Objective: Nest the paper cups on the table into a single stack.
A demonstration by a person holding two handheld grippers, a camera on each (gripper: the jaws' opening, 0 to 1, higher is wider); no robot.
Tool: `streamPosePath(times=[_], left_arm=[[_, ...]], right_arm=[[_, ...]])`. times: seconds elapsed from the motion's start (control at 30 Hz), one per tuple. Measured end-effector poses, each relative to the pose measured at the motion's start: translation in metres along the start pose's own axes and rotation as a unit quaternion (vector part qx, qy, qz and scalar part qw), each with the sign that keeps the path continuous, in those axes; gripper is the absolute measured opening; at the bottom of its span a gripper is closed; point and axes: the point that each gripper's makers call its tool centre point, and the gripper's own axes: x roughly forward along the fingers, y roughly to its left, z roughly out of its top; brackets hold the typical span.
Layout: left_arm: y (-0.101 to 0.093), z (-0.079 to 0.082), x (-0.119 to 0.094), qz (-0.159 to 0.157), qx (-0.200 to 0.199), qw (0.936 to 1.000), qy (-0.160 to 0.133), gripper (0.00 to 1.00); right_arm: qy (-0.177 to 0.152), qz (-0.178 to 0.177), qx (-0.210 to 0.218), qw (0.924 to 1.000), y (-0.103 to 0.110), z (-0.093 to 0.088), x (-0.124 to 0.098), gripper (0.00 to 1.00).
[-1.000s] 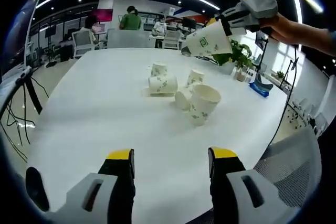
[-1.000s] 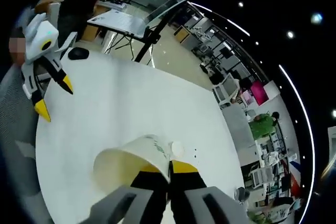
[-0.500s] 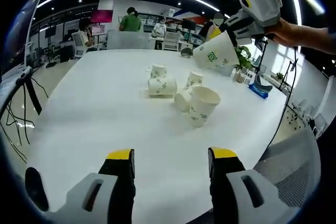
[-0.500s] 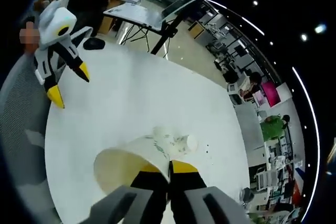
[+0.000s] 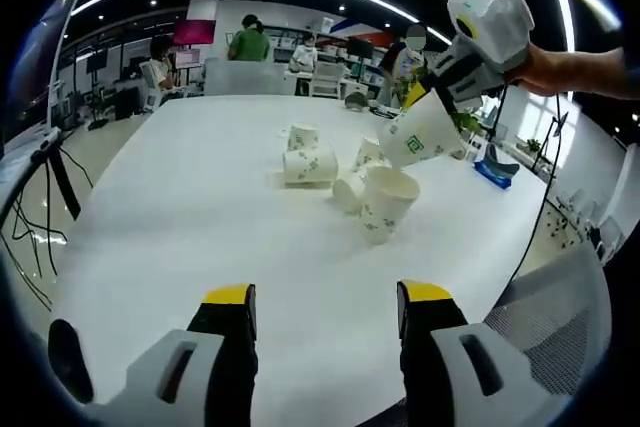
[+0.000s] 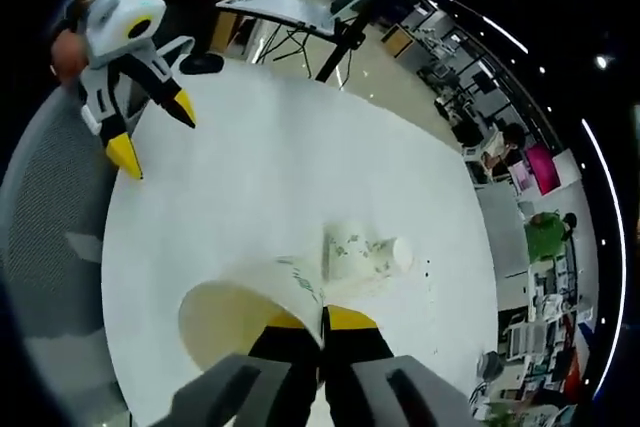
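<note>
Several white paper cups with green print lie and stand in a cluster (image 5: 345, 172) mid-table; the nearest, wide-mouthed cup (image 5: 387, 200) leans with its mouth up. My right gripper (image 5: 420, 97) comes in from the upper right, shut on the rim of a tilted paper cup (image 5: 420, 133) that hangs just above the cluster. In the right gripper view that held cup (image 6: 245, 309) sits at my pinched jaws (image 6: 322, 322), mouth toward the camera, with the cluster (image 6: 362, 253) past it. My left gripper (image 5: 328, 297) stands open over the near table edge, also seen as the left gripper (image 6: 155, 129), holding nothing.
The white table (image 5: 180, 207) is long and bare around the cluster. A potted plant (image 5: 462, 115) and a blue object (image 5: 497, 169) sit at its far right edge. A grey mesh chair (image 5: 555, 317) stands near right. People sit at desks (image 5: 250, 39) behind.
My right gripper has come down and closer with its cup, from high above the table to just over the cluster. The left gripper and the table cups have stayed put.
</note>
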Motion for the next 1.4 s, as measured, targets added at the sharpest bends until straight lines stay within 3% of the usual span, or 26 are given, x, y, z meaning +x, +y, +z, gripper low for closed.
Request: streamPosePath(times=[0.37,0.6,1.13,1.4], left_arm=[[0.002,0.001,-0.001,0.003,-0.003,1.0,-0.002,0.55],[0.001,0.001,-0.001,0.003,-0.004,1.0,-0.002,0.55],[0.003,0.0,0.0,0.003,-0.007,1.0,-0.003,0.55],[0.002,0.001,-0.001,0.002,-0.008,1.0,-0.005,0.54]], right_arm=[[0.04,0.052,-0.038,0.9971,0.02,-0.013,0.02,0.0],[0.048,0.087,-0.012,0.995,0.02,-0.011,0.034,0.0],[0.075,0.115,-0.004,0.9904,0.017,-0.013,0.057,0.0],[0.089,0.142,0.023,0.9856,0.02,-0.015,0.067,0.0]])
